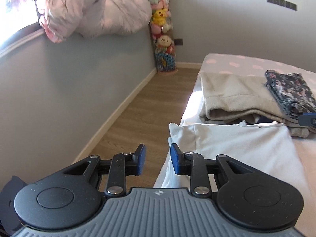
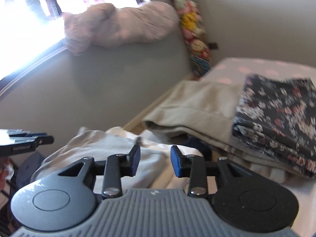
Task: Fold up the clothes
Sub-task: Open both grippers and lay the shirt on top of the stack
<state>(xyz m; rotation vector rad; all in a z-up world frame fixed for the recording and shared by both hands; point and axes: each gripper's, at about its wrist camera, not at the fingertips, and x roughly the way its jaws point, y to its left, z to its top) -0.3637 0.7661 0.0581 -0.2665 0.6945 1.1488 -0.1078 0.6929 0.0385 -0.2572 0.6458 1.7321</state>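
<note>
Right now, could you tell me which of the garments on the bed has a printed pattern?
The dark floral garment, folded on top of the plain beige garment; the white garment in front is also plain.

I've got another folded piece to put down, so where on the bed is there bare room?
Free: dotted bedding behind the beige garment, and bare sheet right of the white garment. Crowded: the floral piece atop the beige stack.
</note>
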